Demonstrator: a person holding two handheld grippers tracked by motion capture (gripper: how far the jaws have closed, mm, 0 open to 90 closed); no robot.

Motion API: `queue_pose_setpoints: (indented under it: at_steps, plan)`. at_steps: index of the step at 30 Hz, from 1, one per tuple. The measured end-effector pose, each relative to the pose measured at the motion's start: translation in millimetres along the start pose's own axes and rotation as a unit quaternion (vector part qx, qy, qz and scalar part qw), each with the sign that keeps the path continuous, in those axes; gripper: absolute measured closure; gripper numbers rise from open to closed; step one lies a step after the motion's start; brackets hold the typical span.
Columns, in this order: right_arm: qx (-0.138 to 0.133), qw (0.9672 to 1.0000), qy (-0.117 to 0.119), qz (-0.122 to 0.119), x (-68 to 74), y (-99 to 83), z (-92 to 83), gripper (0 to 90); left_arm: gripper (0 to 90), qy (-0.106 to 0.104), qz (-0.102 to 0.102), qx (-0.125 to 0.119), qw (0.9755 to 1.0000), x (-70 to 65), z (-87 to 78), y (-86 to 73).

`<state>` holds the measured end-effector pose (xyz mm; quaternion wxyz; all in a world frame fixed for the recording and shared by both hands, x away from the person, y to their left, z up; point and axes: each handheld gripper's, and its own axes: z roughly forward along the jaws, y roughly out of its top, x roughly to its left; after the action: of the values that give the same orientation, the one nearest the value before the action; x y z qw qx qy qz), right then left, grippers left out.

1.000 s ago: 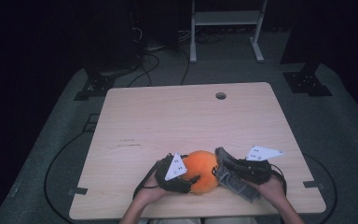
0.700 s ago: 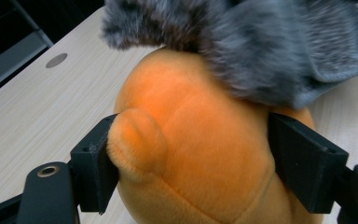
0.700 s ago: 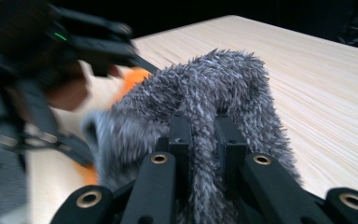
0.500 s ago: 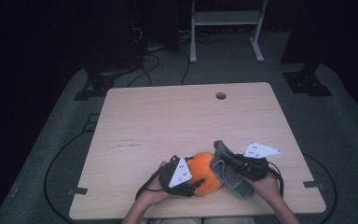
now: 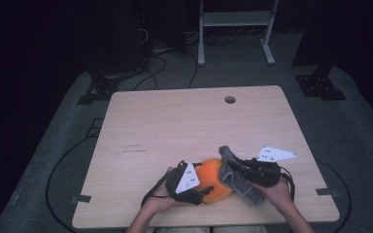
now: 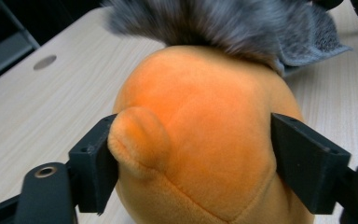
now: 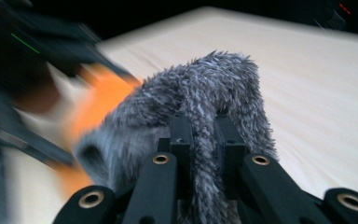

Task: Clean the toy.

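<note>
So at the bottom middle of the high view, the left gripper (image 5: 194, 191) has its fingers (image 6: 93, 170) clamped on both sides of the round orange plush toy (image 5: 213, 178), basically pinning it on the light wooden desk (image 5: 184, 126) so it can't roll. Just right of it, the right gripper (image 7: 204, 140) has its fingers pinched tight on the fuzzy grey fabric piece (image 7: 205, 93) lying against the toy's top, looks like so it can be tugged. Further up, the desk's small round hole (image 5: 230, 99).
</note>
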<state>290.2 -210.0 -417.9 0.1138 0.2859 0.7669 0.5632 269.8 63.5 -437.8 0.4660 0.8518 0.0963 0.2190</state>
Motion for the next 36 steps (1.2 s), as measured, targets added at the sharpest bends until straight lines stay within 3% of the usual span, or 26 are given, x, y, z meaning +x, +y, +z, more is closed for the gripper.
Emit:
queue_pose_setpoints:
  at_steps: [2, 4, 6, 9, 12, 14, 15, 18, 21, 24, 28, 30, 31, 33, 34, 36]
  plan:
    - [-0.003, 0.9997, 0.015, -0.017, 10.6, 7.1, 3.4, 79.8, 22.3, -0.015, 0.025, -0.01, 0.9995, -4.9, -0.1, 1.9]
    - [0.017, 0.9993, 0.006, -0.033, 15.6, 5.7, 10.9, 79.8, 22.4, -0.013, 0.033, -0.001, 0.9994, -5.8, -0.4, 2.8]
    - [0.023, 0.9988, -0.009, -0.042, 11.5, -0.7, 13.6, 79.8, 22.6, -0.013, 0.025, -0.003, 0.9996, -3.5, -0.3, 1.4]
    - [0.047, 0.9977, -0.045, -0.02, -3.7, -8.4, 9.4, 79.8, 22.6, -0.013, 0.009, -0.001, 0.9999, 2.0, -1.9, -2.6]
    - [0.065, 0.9962, -0.059, 0.005, -15.0, -15.6, 6.3, 79.9, 22.6, -0.008, -0.011, 0.007, 0.9999, 7.8, -3.8, -6.4]
    - [0.062, 0.9963, -0.059, 0.005, -14.1, -15.1, 3.8, 79.9, 22.6, -0.005, -0.027, 0.012, 0.9995, 11.2, -4.4, -8.4]
    - [0.054, 0.997, -0.056, 0.002, -10.4, -12.9, 2.0, 79.9, 22.5, -0.006, -0.036, 0.014, 0.9992, 13.0, -4.7, -9.3]
    - [0.021, 0.9995, -0.017, -0.019, 6.4, -5.3, -2.2, 79.8, 22.5, -0.001, -0.055, 0.019, 0.9983, 18.3, -4.6, -12.6]
    - [0.026, 0.9987, -0.001, -0.043, 19.3, -4.4, 3.3, 79.8, 21.9, 0.005, -0.07, 0.022, 0.9973, 21.7, -5.2, -15.4]
    - [0.039, 0.9976, -0.016, -0.054, 16.0, -9.9, 9.1, 79.8, 21.8, 0.01, -0.073, 0.021, 0.9971, 21.7, -4.5, -15.0]
    - [0.06, 0.9963, -0.058, -0.021, -1.4, -18.4, 6.9, 79.8, 21.3, 0.018, -0.081, 0.02, 0.9963, 21.9, -2.6, -14.7]
    - [0.066, 0.9949, -0.074, -0.017, -3.7, -19.5, 3.3, 79.9, 21.0, 0.025, -0.08, 0.02, 0.9963, 20.5, -1.1, -14.3]
    - [0.053, 0.9958, -0.07, -0.024, -0.6, -17.4, 0.5, 79.8, 20.7, 0.029, -0.078, 0.021, 0.9963, 19.8, -0.5, -14.0]
    - [0.019, 0.9986, -0.032, -0.039, 12.2, -10.6, -2.6, 79.5, 20.3, 0.04, -0.078, 0.012, 0.9961, 16.4, 3.3, -14.4]
    - [0.016, 0.9983, -0.021, -0.051, 19.9, -8.7, -0.5, 79.3, 19.9, 0.044, -0.075, 0.008, 0.9962, 14.7, 4.7, -14.6]
    - [0.041, 0.9948, -0.029, -0.088, 30.7, -11.6, 10.4, 79.3, 18.9, 0.047, -0.07, 0.011, 0.9964, 14.0, 4.3, -13.3]
